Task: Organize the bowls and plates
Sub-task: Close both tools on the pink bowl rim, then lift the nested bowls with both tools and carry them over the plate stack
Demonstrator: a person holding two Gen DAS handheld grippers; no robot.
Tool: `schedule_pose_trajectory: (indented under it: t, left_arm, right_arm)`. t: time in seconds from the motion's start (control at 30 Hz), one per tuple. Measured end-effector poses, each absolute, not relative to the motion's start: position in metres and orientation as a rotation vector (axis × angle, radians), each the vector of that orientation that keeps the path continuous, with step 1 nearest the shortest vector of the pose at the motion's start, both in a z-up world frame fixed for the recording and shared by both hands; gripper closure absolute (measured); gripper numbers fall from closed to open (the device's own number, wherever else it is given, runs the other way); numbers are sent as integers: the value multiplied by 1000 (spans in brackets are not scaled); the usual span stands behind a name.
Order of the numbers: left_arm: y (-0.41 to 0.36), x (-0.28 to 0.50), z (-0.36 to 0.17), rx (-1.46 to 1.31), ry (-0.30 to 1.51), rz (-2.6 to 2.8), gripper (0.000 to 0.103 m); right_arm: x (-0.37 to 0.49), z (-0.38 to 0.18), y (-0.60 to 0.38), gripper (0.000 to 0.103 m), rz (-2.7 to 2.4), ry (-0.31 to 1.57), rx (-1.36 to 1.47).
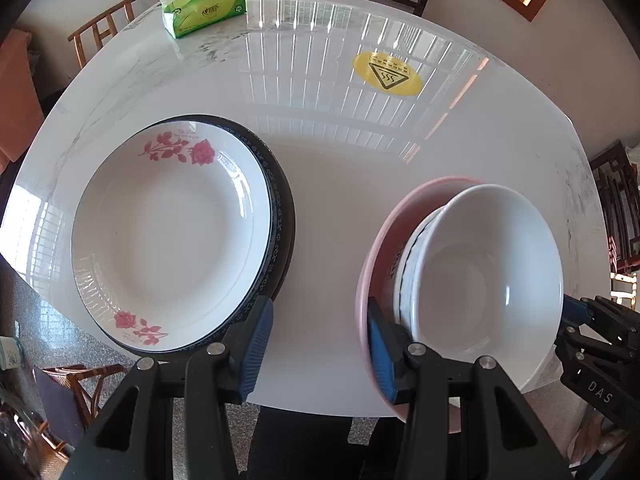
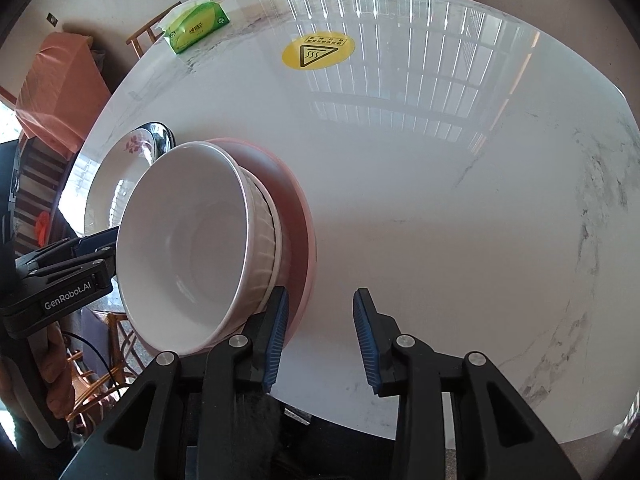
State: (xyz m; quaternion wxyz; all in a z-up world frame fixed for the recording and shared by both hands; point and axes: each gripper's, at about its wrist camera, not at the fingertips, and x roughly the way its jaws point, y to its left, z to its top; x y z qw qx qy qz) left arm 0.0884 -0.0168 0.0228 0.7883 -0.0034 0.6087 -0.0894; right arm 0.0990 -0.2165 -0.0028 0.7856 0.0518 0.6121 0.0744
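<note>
A white plate with pink roses (image 1: 172, 232) lies on a dark-rimmed plate (image 1: 282, 208) at the left of the table. To the right, a plain white bowl (image 1: 488, 272) sits nested in a patterned white bowl (image 1: 406, 252), both inside a pink dish (image 1: 380, 236). My left gripper (image 1: 320, 354) is open; one finger stands inside the pink dish beside the bowls, the other outside its rim. My right gripper (image 2: 320, 340) is open over bare table, its left finger against the ribbed bowl (image 2: 264, 236) and pink dish (image 2: 298, 208). The white bowl (image 2: 188, 232) fills the left of that view.
The white marble table (image 2: 440, 200) carries a green tissue pack (image 1: 204, 10) at the far left and a yellow warning sticker (image 1: 387, 74) at the back. Wooden chairs (image 1: 100, 28) stand around it. The near table edge runs just below both grippers.
</note>
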Motion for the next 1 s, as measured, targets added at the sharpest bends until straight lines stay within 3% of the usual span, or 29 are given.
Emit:
schedule_pose_trajectory:
  t: [0.03, 0.1, 0.27, 0.33, 0.37, 0.47, 1.0]
  left_arm:
    - [-18, 88, 23, 7, 1309, -198, 56]
    - [-20, 88, 24, 14, 1296, -197, 56]
    - [-16, 94, 21, -23, 1309, -209, 59]
    - [-13, 94, 20, -82, 1319, -257, 75]
    - [-13, 94, 19, -129, 1328, -315, 94]
    - [-12, 94, 19, -163, 1329, -332, 95]
    - [-10, 70, 19, -173, 1251, -333, 95]
  right_arm:
    - [99, -4, -216, 59, 152, 1313, 86]
    - [99, -6, -218, 53, 124, 1305, 70]
    - [99, -9, -228, 55, 162, 1296, 124]
    - [99, -10, -231, 66, 193, 1295, 154]
    - [100, -11, -230, 70, 215, 1295, 182]
    - [101, -10, -223, 88, 277, 1282, 203]
    - [85, -12, -229, 87, 300, 1200, 293]
